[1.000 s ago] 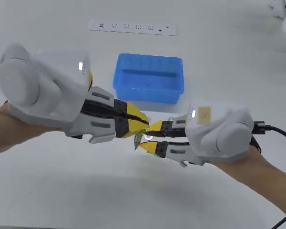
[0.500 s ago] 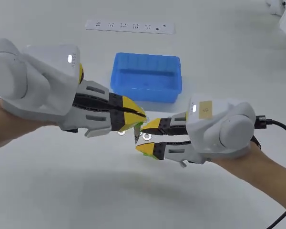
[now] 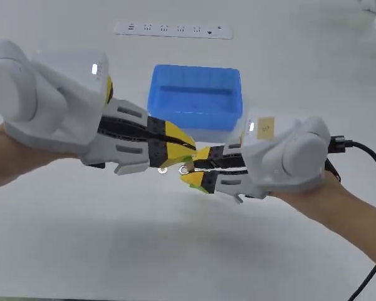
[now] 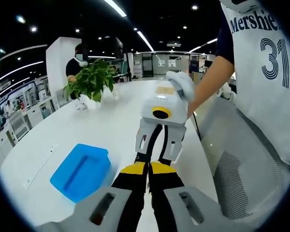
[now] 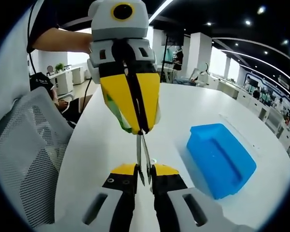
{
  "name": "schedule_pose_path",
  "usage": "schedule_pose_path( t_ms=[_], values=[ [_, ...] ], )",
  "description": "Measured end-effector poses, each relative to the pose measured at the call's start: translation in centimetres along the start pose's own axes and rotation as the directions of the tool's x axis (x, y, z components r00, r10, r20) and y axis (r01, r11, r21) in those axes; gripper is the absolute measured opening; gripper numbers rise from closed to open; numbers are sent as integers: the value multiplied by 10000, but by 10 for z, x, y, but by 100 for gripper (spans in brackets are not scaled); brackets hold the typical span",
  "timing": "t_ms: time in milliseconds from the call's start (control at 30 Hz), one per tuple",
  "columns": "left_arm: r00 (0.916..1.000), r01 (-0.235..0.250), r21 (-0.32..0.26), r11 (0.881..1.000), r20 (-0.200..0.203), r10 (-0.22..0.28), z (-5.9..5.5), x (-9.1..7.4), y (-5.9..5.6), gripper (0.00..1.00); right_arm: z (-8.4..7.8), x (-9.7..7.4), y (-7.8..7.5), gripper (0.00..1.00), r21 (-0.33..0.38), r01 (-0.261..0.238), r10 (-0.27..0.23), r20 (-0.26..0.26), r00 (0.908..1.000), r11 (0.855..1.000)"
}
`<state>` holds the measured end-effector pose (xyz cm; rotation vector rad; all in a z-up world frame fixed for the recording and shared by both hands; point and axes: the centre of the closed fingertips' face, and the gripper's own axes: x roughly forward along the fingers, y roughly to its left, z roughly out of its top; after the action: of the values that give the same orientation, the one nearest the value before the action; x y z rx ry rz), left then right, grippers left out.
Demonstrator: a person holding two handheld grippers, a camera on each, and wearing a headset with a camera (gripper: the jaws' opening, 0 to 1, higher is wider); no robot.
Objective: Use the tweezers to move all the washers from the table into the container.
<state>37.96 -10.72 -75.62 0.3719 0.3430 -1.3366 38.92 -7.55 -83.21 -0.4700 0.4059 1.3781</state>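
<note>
**Q:** Where are the tweezers, and what holds them?

**A:** The tweezers (image 5: 143, 154) are slim and metal. The left claw (image 3: 192, 152) is pressed together on their joined end, so they stick out past its yellow tips. Their long axis runs straight from that claw toward the right claw (image 3: 199, 172). The points face away from the left claw and, judging by the head view, down at the white tabletop (image 3: 175, 251).

**Q:** What is the right claw doing?

**A:** Its two jaws stand close on either side of the tweezers' arms, with a narrow gap between them. I cannot tell whether they are pressing the arms. The likely reason for the pairing is that one claw carries the tool and the other squeezes it shut on a washer.

**Q:** And the washers?

**A:** Two small washers (image 3: 163, 170) lie flat on the tabletop, right under the meeting claw tips. Neither is visibly between the tweezer points. The blue container (image 3: 194, 122) sits just behind, open side up, and no washer can be made out inside it
</note>
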Motion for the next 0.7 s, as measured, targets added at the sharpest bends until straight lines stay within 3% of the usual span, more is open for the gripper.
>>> schedule_pose_path(
  t_ms=[700],
  values=[
    [9990, 242, 38, 9997, -369, -240, -11, 16, 9, 5, -16, 6, -11, 13, 248, 211, -206, -217, 9996, 9995]
  ],
)
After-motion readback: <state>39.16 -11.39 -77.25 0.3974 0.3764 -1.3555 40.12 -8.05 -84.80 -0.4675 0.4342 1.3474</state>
